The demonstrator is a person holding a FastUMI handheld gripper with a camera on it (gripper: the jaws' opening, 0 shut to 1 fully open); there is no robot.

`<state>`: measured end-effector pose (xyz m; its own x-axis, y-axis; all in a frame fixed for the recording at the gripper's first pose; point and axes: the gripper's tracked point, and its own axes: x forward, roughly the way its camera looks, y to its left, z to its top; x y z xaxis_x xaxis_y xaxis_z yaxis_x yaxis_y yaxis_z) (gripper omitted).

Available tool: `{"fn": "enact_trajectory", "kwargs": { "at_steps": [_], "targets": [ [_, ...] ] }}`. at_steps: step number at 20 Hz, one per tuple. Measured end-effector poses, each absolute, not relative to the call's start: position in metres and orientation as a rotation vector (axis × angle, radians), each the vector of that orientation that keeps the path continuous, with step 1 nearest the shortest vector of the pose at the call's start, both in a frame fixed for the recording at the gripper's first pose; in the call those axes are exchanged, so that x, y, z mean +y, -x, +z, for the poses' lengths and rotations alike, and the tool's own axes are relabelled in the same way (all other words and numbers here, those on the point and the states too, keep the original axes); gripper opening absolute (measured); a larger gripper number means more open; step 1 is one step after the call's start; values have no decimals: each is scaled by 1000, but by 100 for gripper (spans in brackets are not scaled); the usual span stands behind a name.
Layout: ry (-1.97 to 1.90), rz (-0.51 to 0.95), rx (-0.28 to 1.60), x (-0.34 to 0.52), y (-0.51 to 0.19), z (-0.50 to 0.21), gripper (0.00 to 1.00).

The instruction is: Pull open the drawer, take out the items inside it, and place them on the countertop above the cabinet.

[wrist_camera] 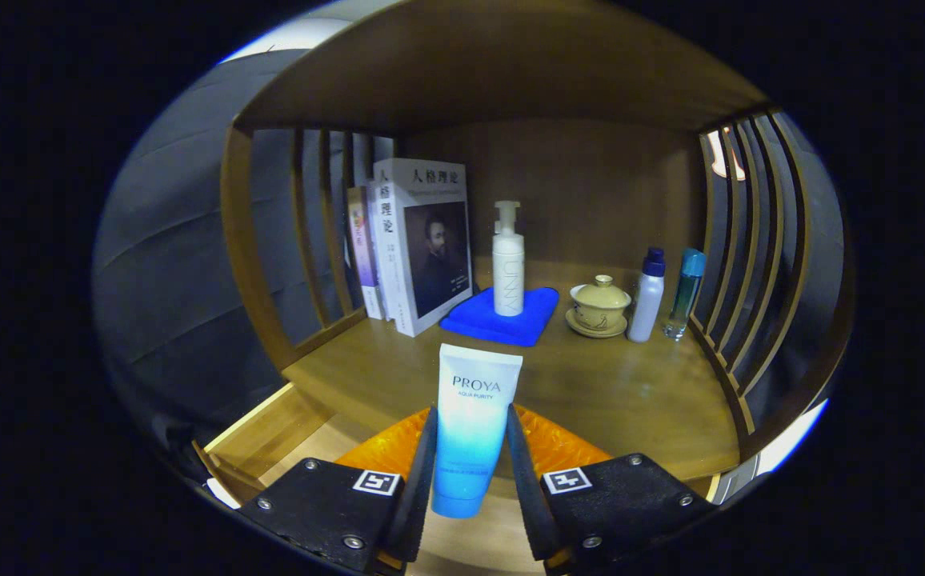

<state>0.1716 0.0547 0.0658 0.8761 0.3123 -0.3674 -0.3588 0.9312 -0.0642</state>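
tube (472, 424) upright between fingers (422, 472) | both fingers clamp its sides | above open drawer (270, 436), before countertop (614, 392)

The countertop (630, 392) is smooth, lightly glossy wood. The tube (472, 424), pressed between both fingers of the gripper (470, 472), looks like satin plastic. The folded cloth (502, 318) is matt fabric — the lidded cup (600, 304) glazed ceramic (faintly shiny).
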Motion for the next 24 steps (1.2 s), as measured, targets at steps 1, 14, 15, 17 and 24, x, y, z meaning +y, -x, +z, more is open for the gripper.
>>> {"fn": "enact_trajectory", "kwargs": {
  "at_steps": [1,14,15,17,24],
  "targets": [
    [110,342,366,56,-180,65,51],
    [112,150,403,44,-231,46,83],
    [108,150,377,46,-223,52,94],
    [73,182,318,56,-200,64,95],
    [-21,250,232,66,-113,63,94]
  ]
}}
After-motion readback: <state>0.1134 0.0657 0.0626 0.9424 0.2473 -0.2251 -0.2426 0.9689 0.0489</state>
